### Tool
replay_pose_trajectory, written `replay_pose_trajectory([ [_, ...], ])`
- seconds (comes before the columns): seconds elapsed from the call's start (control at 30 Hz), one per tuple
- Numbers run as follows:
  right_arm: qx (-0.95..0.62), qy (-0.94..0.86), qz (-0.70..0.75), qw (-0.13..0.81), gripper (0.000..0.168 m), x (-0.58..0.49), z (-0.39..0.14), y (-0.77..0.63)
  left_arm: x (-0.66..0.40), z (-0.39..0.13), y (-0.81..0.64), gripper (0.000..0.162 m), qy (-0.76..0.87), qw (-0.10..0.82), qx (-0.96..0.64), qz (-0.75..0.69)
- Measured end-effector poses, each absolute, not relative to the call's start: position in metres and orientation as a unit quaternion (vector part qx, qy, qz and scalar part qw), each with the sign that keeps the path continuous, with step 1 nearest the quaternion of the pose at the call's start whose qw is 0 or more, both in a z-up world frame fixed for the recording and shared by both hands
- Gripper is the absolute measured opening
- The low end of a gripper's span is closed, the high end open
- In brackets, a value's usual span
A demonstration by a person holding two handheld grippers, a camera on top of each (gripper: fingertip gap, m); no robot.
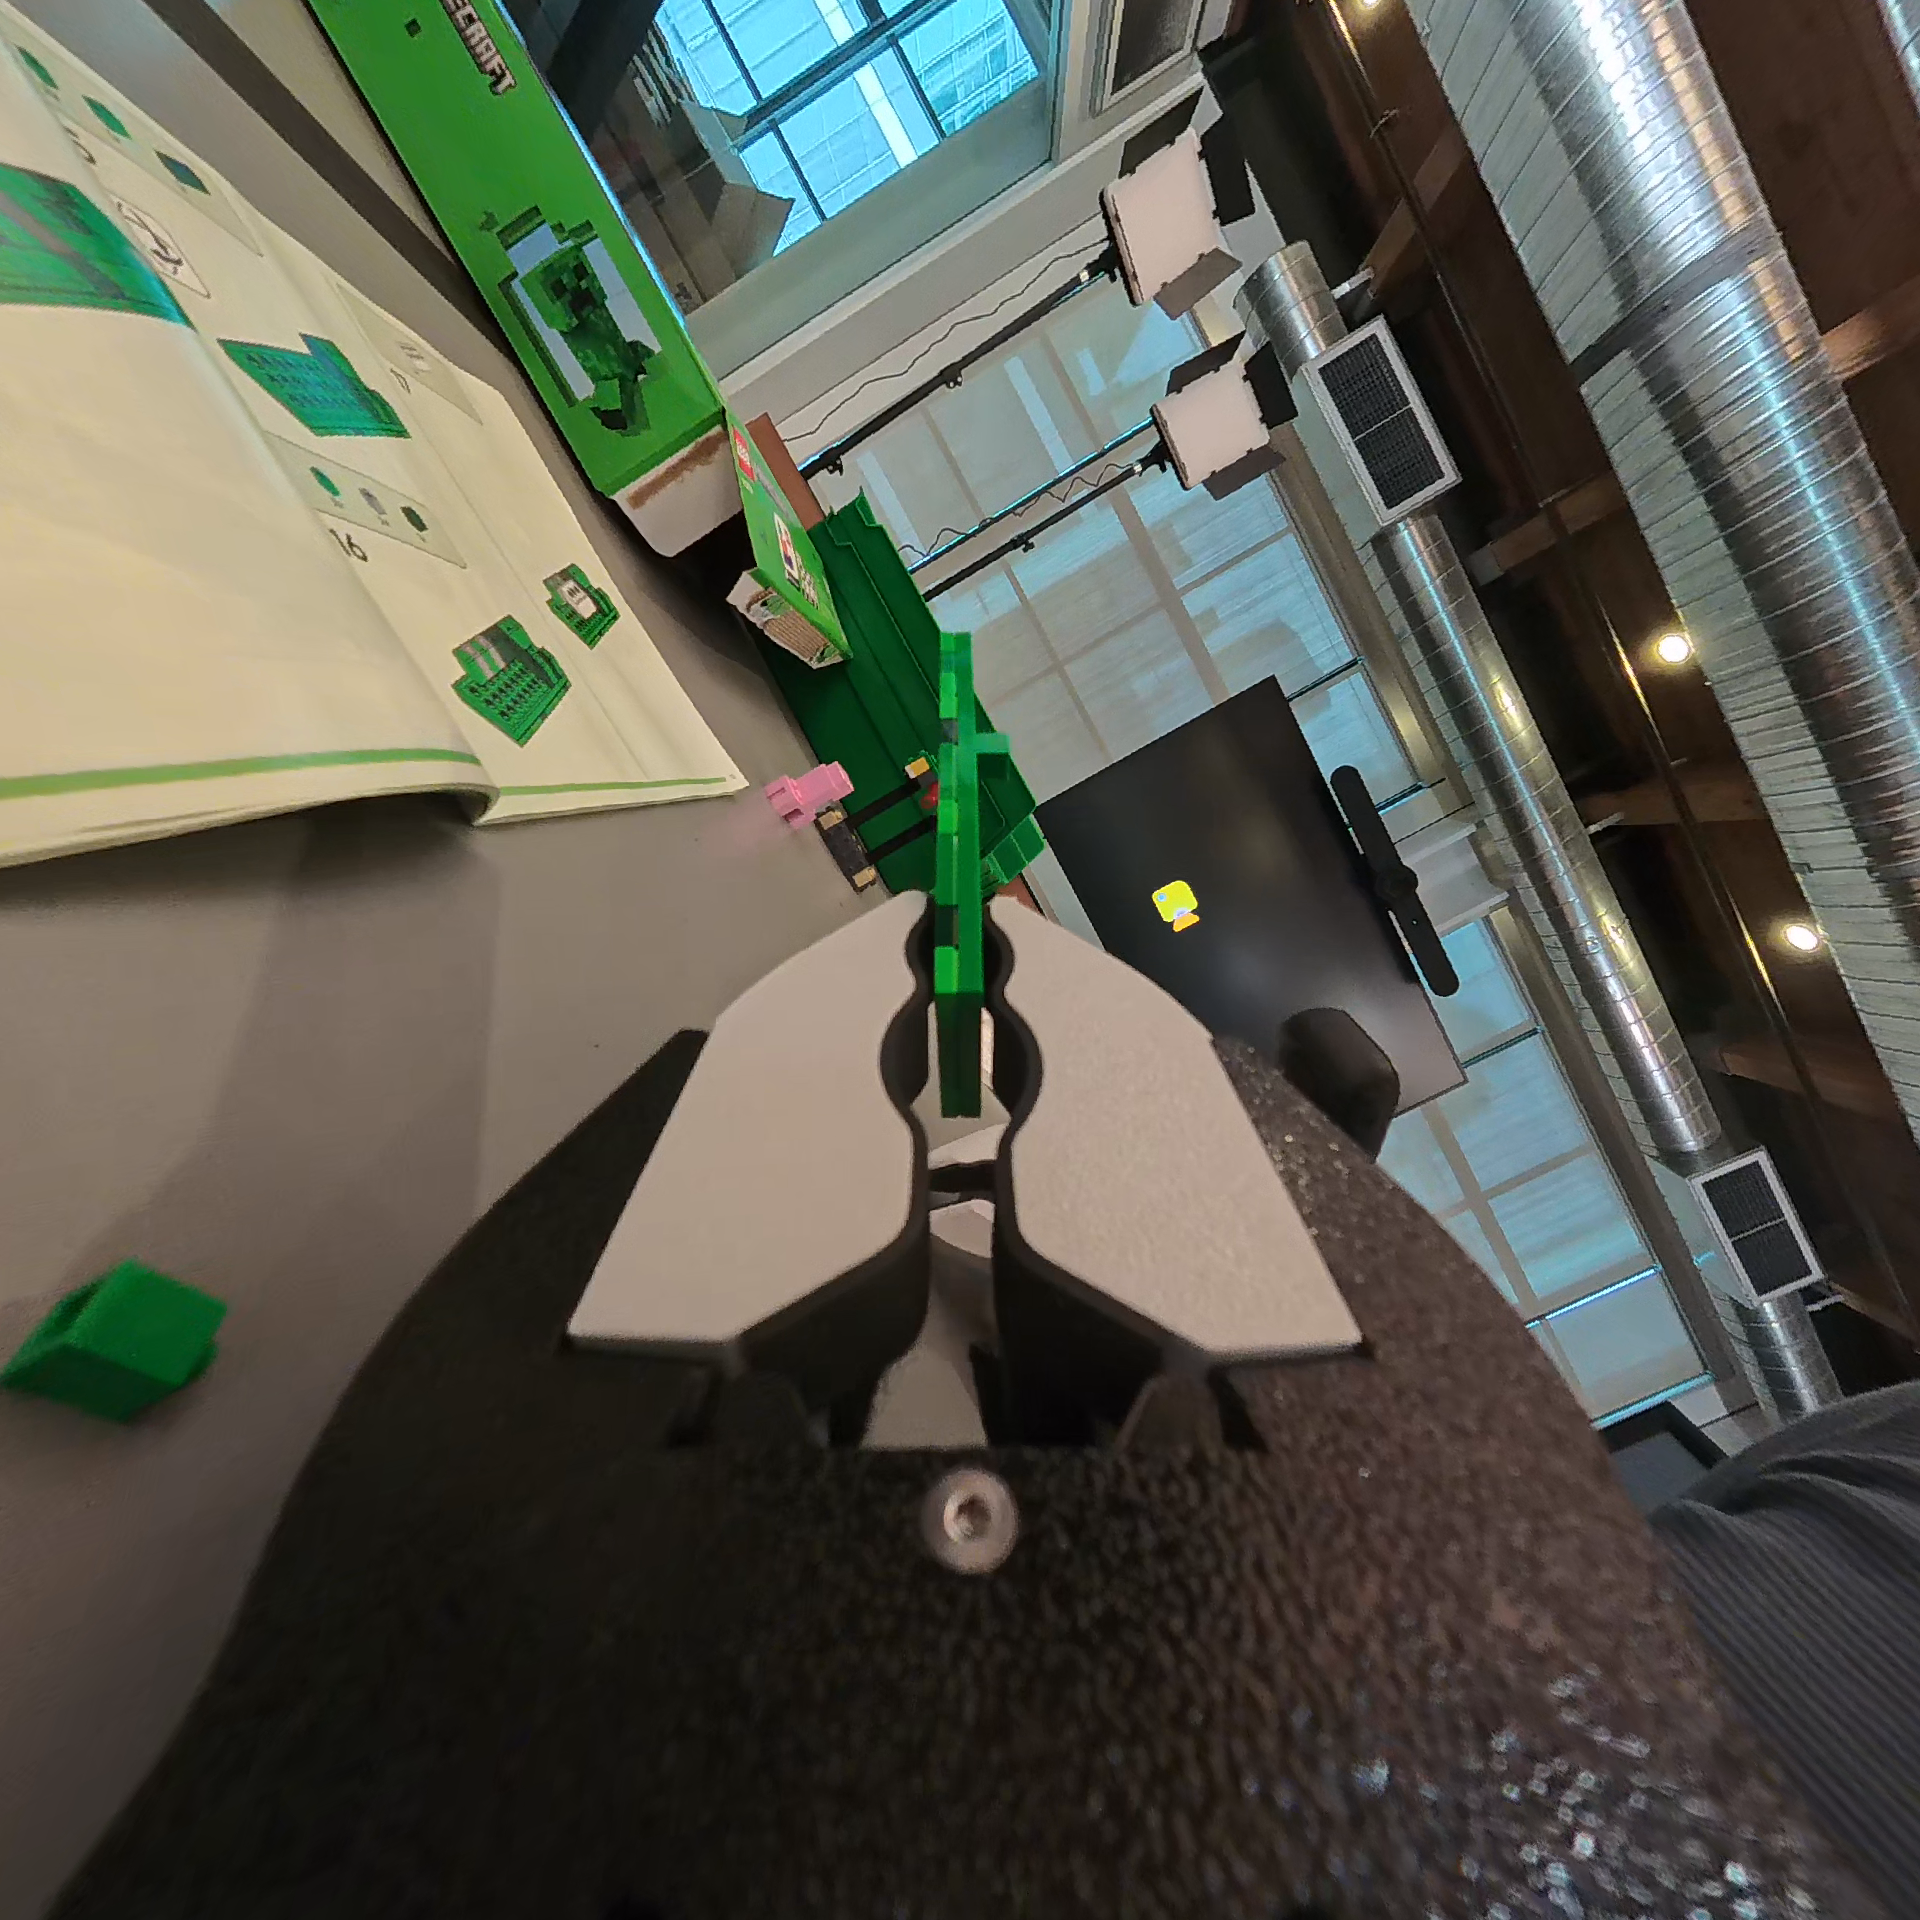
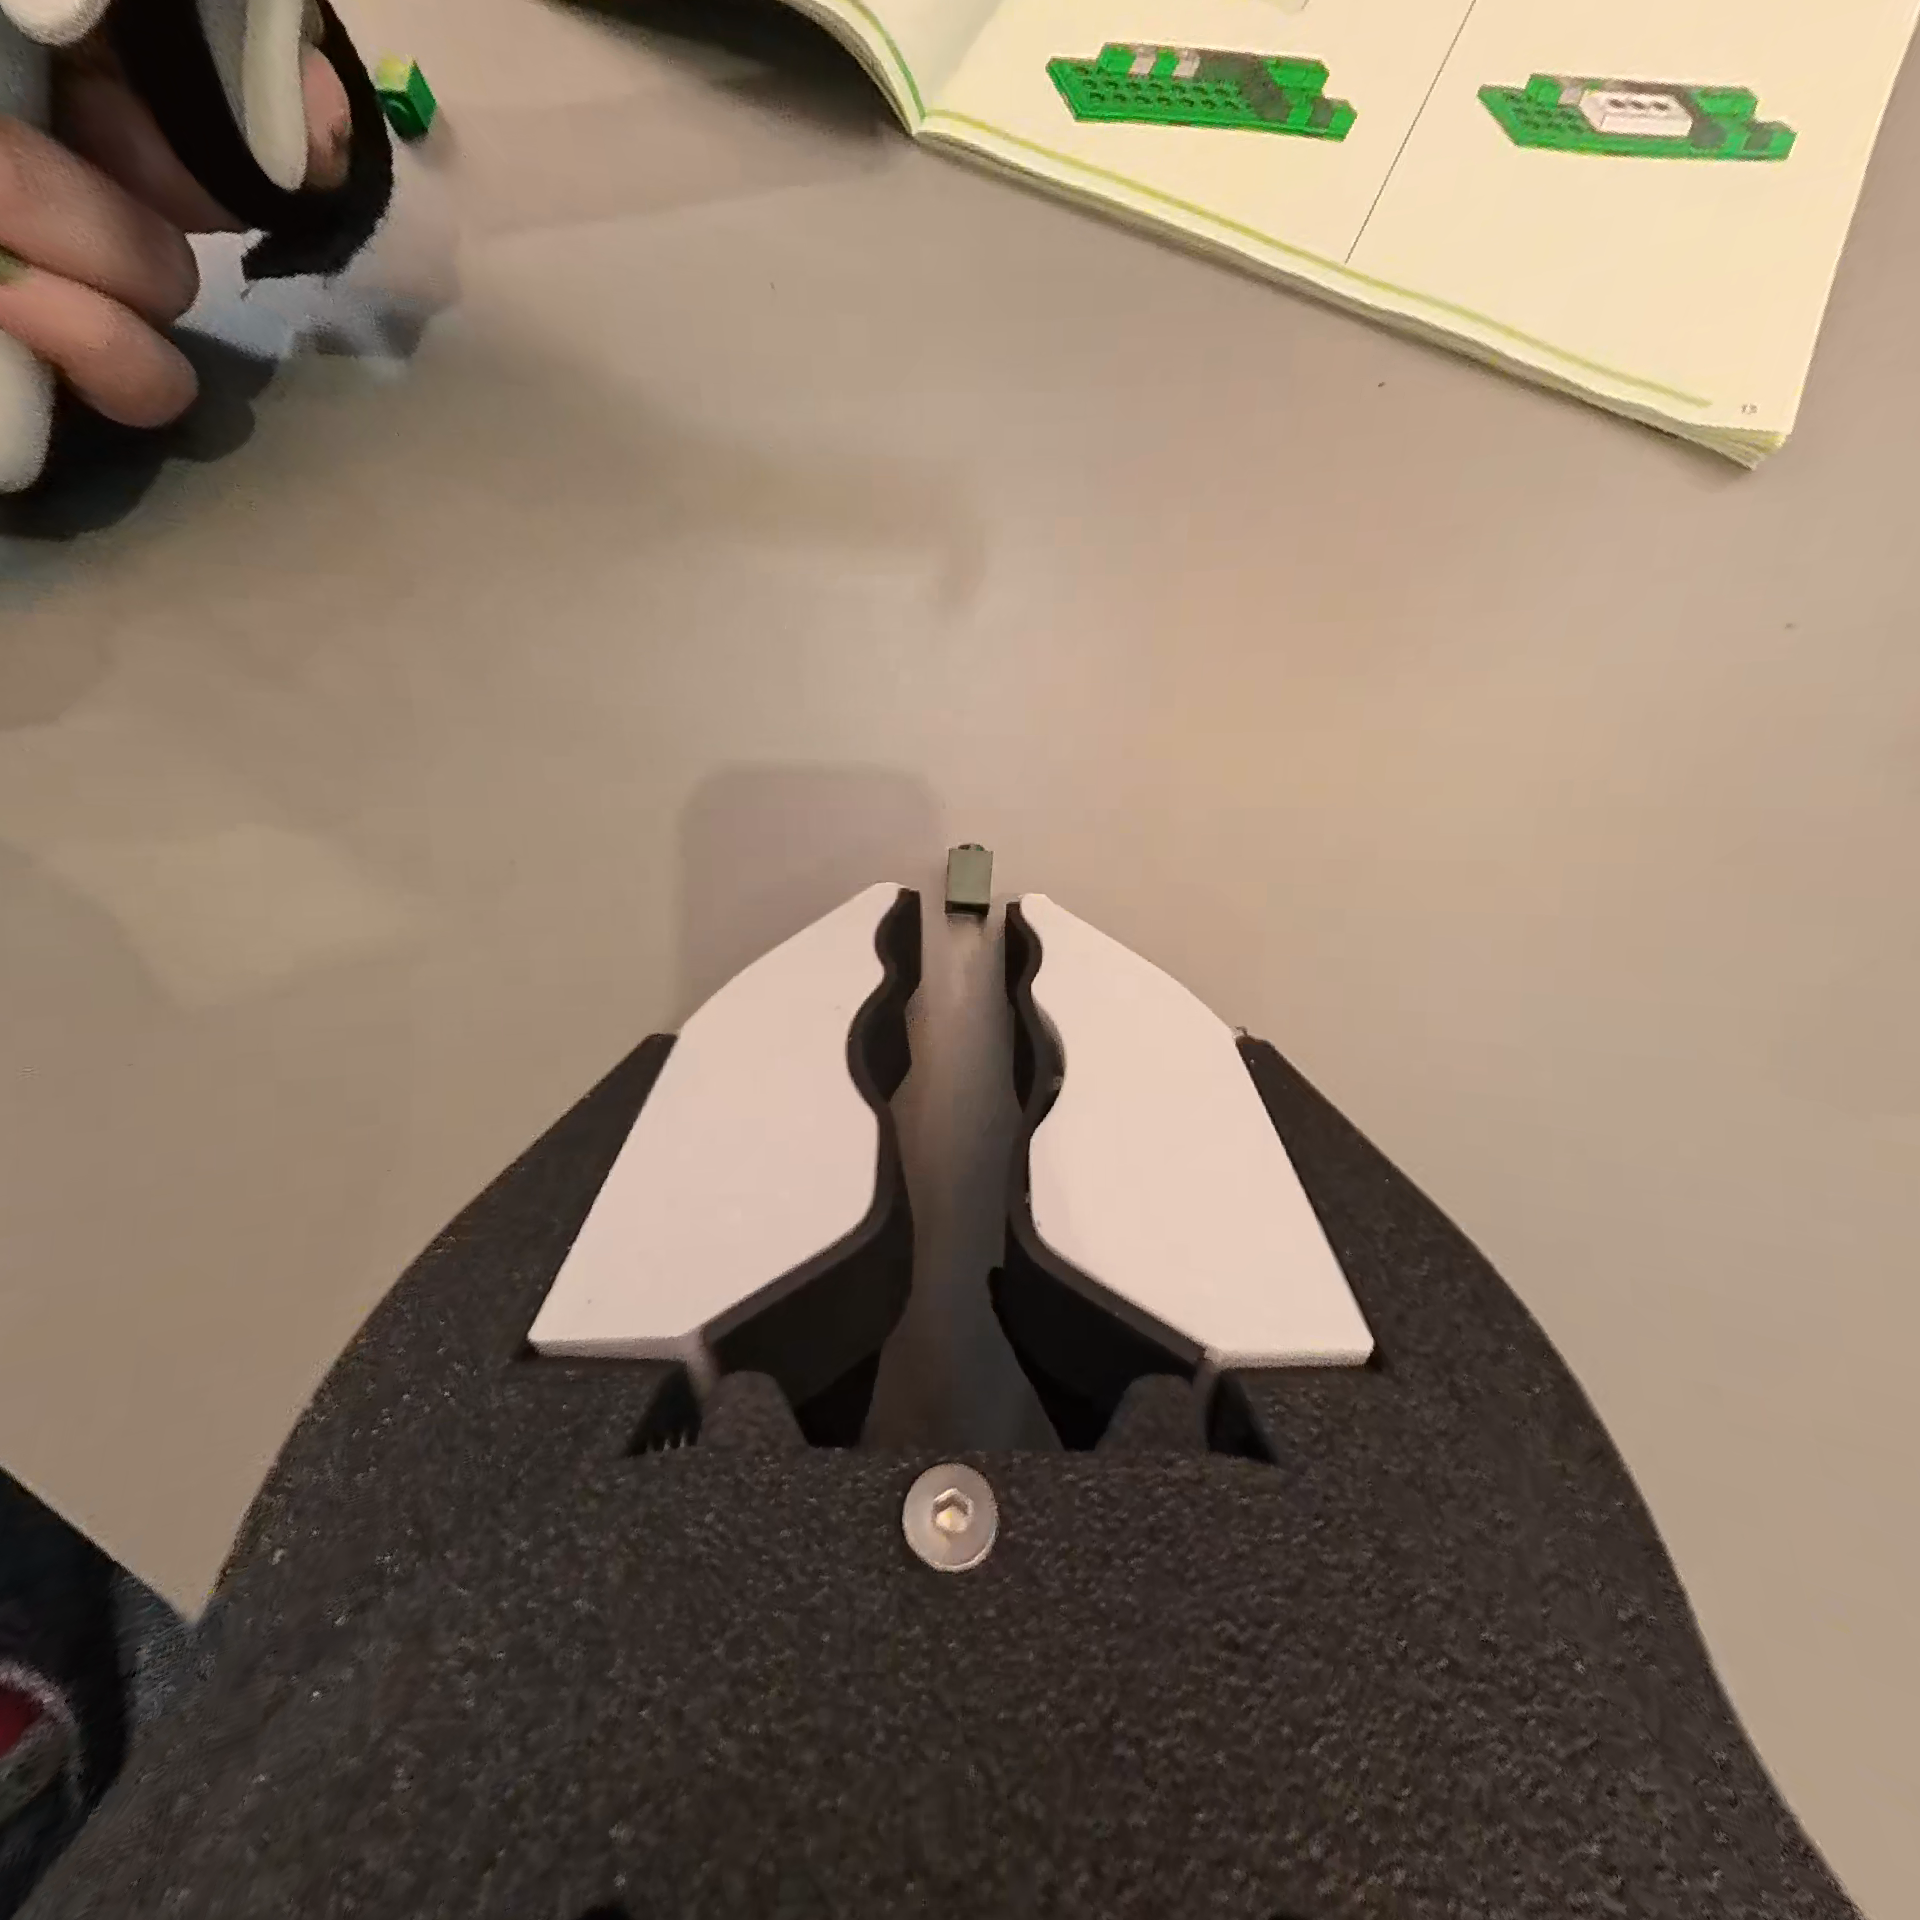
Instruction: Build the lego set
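Observation:
My left gripper (image 1: 956, 914) is shut on a flat green Lego assembly (image 1: 961, 821). It holds the assembly edge-on and raised off the grey table (image 1: 312, 1039). My right gripper (image 2: 963, 899) hovers over the grey table (image 2: 1351, 727). Its jaws stand nearly together on a small grey Lego piece (image 2: 968, 878) at the tips, with the stud pointing away. The open instruction booklet (image 1: 208, 623) lies to the left of the left gripper. It also shows at the top right of the right wrist view (image 2: 1455, 229).
A loose green brick (image 1: 114, 1340) lies on the table at lower left. The green set box (image 1: 520, 260), a green tray (image 1: 883, 623) and a pink piece (image 1: 805, 792) stand farther off. In the right wrist view, a hand (image 2: 94, 291) and a small green brick (image 2: 407, 99) are at upper left. The tips of one gripper are about 15 centimeters away from the tips of the other. It is some 11 centimeters from my left tips to the loose green brick (image 1: 114, 1340). It is also in sight in the right wrist view (image 2: 401, 83).

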State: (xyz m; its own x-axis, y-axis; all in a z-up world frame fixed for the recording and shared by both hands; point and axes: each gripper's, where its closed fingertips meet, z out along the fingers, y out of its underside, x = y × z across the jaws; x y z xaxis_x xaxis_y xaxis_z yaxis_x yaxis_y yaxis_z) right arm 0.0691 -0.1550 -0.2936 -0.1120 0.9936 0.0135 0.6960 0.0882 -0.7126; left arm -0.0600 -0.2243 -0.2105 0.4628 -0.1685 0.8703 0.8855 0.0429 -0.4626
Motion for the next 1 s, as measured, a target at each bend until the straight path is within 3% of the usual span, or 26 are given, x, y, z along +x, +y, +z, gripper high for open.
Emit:
replay_pose_trajectory([
  [0.47, -0.59, -0.685, 0.303, 0.3, 0.008, 0.058, -0.286, -0.156, -0.054, -0.201, -0.226, 0.006, -0.282, 0.665, -0.571, -0.391],
  [0.77, -0.497, -0.653, 0.439, 0.365, 0.008, -0.023, -0.222, -0.185, -0.086, -0.19, -0.248, 0.006, -0.238, 0.713, -0.635, -0.179],
  [1.0, -0.46, -0.652, 0.467, 0.38, 0.008, -0.051, -0.217, -0.197, -0.085, -0.2, -0.245, 0.006, -0.212, 0.698, -0.673, -0.123],
])
